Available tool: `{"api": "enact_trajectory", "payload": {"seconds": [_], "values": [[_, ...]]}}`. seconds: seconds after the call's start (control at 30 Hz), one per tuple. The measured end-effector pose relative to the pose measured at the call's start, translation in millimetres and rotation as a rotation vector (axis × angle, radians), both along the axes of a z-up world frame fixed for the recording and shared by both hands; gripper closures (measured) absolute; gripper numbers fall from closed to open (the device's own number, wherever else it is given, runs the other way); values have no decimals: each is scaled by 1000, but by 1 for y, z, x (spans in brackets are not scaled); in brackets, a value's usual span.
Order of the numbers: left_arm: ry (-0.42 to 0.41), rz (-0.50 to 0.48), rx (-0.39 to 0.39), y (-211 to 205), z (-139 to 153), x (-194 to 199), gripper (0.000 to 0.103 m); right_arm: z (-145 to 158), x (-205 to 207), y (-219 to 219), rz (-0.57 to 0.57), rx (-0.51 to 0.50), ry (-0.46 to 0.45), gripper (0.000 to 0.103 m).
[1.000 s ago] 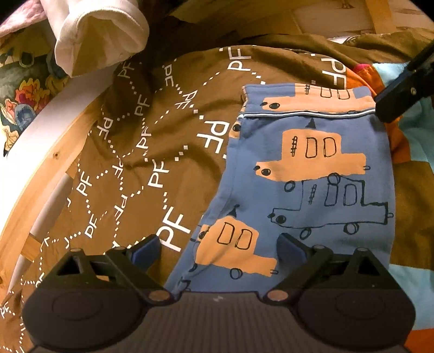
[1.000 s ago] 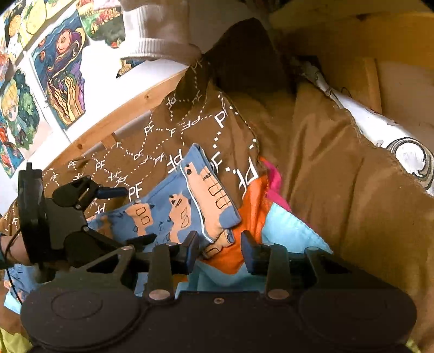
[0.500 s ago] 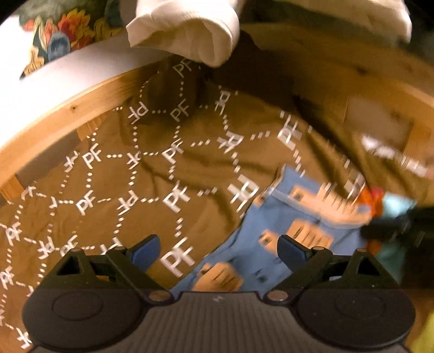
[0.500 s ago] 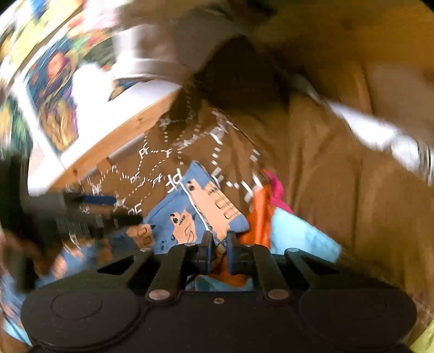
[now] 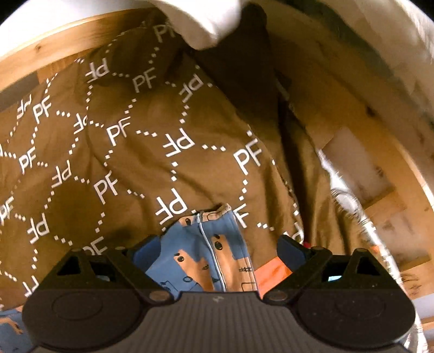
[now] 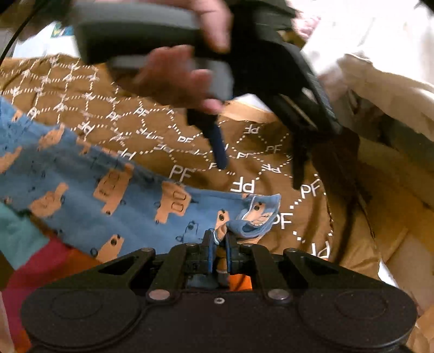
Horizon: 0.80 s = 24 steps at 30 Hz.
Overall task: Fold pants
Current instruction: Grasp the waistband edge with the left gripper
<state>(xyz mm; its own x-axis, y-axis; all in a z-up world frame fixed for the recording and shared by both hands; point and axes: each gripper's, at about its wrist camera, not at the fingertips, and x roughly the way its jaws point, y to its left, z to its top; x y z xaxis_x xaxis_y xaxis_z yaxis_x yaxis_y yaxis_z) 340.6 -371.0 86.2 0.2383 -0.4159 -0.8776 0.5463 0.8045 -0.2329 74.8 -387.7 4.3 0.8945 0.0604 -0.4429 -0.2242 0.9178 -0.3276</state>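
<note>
The blue pants [image 6: 89,195] with orange car prints lie on a brown blanket [image 6: 190,144] printed with white "PF" letters. My right gripper [image 6: 220,241] is shut on the pants' waistband corner, which bunches up in front of the fingers. My left gripper [image 5: 217,248] is open, its fingers either side of the waistband end of the pants [image 5: 208,255], which lies between and below them. The left gripper also shows in the right wrist view [image 6: 260,165], held by a hand above the blanket just beyond the waistband.
A wooden bed frame [image 5: 46,54] runs along the far side of the blanket. White cloth [image 5: 206,24] hangs over it. A patchwork cover of orange, pink and teal [image 6: 29,260] lies under the pants at the left.
My right gripper has shut on the waistband corner and swung round. My left gripper has moved up along the pants to the waistband end and stays open.
</note>
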Motion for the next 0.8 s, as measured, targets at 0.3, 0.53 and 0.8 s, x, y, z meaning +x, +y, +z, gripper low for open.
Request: {"api": "enact_trajectory", "payload": {"seconds": [0.3, 0.53, 0.8], "values": [[-54, -40, 228, -43, -15, -15, 20, -4, 1, 4, 18, -41, 16, 94], [-56, -50, 274, -49, -19, -20, 60, -5, 3, 8, 31, -64, 24, 94], [-16, -16, 122, -15, -11, -15, 89, -3, -2, 9, 39, -62, 4, 94]]}}
